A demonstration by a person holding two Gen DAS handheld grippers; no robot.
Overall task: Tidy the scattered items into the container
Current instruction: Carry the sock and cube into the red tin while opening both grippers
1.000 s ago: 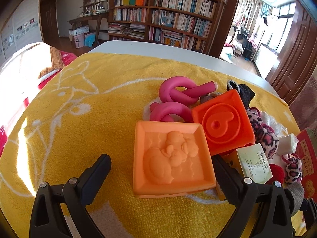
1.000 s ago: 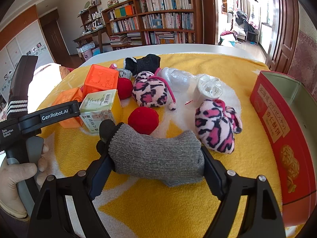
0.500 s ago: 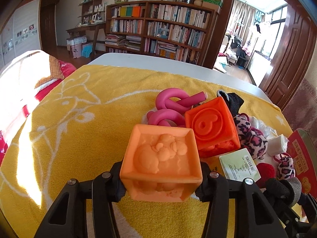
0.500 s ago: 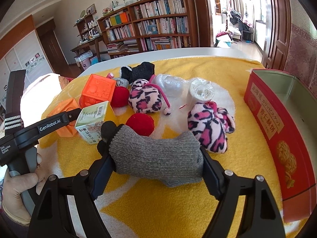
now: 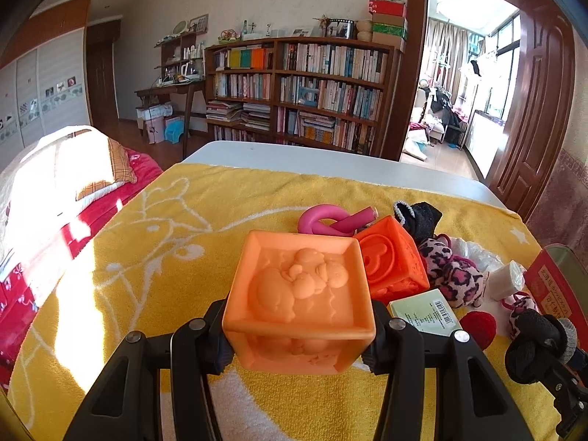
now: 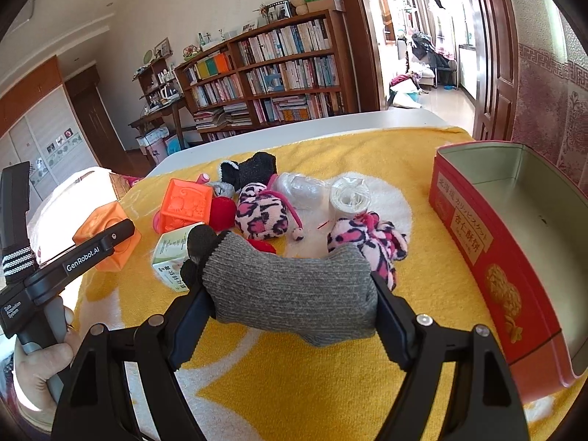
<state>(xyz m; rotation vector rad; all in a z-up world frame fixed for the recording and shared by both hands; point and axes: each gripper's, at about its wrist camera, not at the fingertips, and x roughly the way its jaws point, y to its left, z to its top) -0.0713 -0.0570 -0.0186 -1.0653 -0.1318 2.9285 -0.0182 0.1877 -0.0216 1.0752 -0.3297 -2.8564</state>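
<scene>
Left wrist view: left gripper (image 5: 299,334) clamps a pale orange soft-rubber cube with an embossed animal face (image 5: 299,296) — both pads pressed into its sides, cube lifted clear of the yellow towelling cloth (image 5: 147,257). Just behind it sit a darker orange embossed cube (image 5: 391,262) and a pink foam twist tube (image 5: 332,218).

Right wrist view: right gripper (image 6: 292,303) grasps a grey knitted glove with black fingertips (image 6: 290,284), held crosswise between the pads, above the cloth. Beyond it lie a leopard-print plush toy (image 6: 371,237), a red pompom ball (image 6: 222,211) and a green-white carton (image 6: 171,257). Red rectangular biscuit tin (image 6: 474,257) — open, standing at the cloth's right side, well apart from both held items.
</scene>
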